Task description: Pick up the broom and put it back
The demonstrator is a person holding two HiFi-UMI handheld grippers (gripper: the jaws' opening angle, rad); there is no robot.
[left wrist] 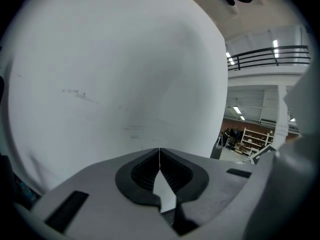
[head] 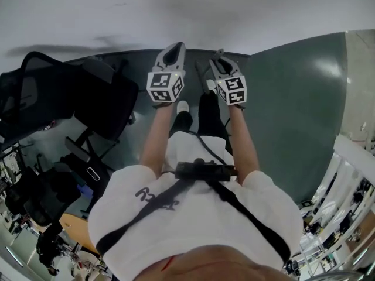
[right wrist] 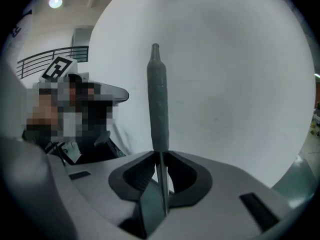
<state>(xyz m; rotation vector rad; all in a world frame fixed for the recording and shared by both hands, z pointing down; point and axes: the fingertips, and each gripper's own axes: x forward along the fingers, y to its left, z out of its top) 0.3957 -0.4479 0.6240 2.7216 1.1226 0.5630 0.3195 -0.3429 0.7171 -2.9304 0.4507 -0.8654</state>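
The broom is in hand, and I judge this to be the put-back half of the task. The right gripper (right wrist: pixel 161 155) pinches the thin metal shaft of the slender grey broom handle (right wrist: pixel 158 99) between its pads. The handle's thicker sleeve with a tapered tip rises straight up from the jaws. The brush end is in no view. The left gripper (left wrist: pixel 159 156) has its jaws pressed together on nothing, with only a hairline seam at the tips.

The next move probably calls for setting the brush end down and leaning the handle on the wall beyond the jaws. The right jaws should spread only once the broom rests steady, or the pole could slide sideways.

A plain white curved wall (left wrist: pixel 115 74) fills the space straight ahead of both pairs of jaws. Below them lies a smooth dark grey-green floor (head: pixel 287 98). A black office chair (head: pixel 99 98) stands off to the left of the left jaws. To the right of those jaws a dark balcony railing (left wrist: pixel 270 54) and white storage shelves (left wrist: pixel 252 139) show far back in a lit hall.
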